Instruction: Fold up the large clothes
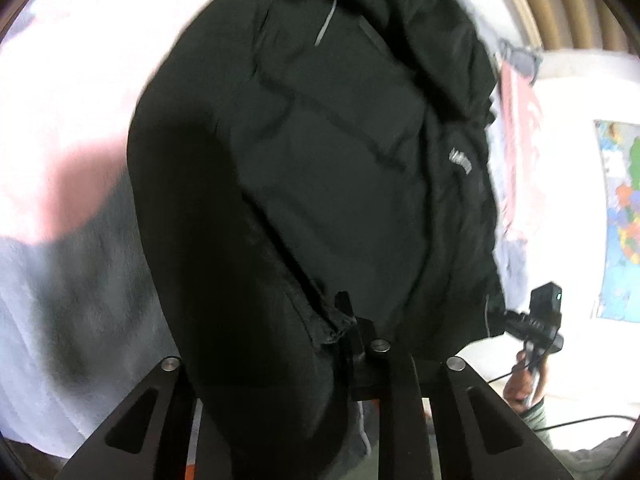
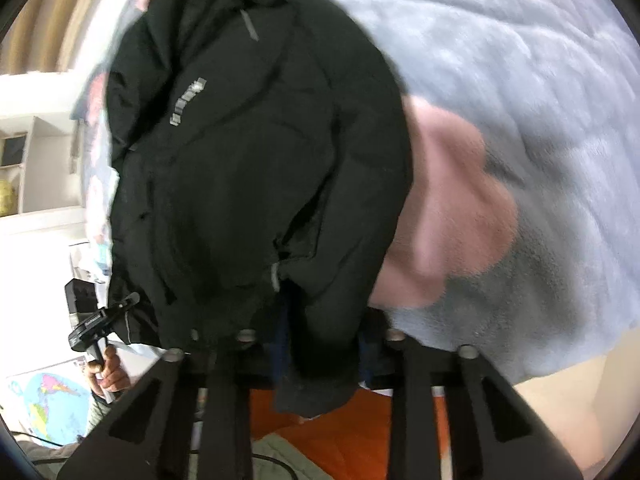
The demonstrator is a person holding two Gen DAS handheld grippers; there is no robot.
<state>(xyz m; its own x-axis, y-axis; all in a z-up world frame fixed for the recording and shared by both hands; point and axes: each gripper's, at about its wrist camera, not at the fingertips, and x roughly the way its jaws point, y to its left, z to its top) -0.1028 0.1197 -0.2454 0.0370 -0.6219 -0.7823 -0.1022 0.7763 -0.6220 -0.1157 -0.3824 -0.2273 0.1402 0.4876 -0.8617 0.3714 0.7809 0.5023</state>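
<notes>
Black jacket (image 1: 340, 168), grey-and-pink blanket (image 2: 520, 80)

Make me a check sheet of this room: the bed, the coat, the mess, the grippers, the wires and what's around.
Surface: grey fluffy blanket with a pink patch.
Job's things: black jacket lying on the blanket, bottom hem lifted.
Clutter: nothing seen.
Grippers: left hand-held gripper shut on the hem; right hand-held gripper shut on the hem.
Cables: black cable below the right hand.
Surroundings: world map, white shelf.
</notes>
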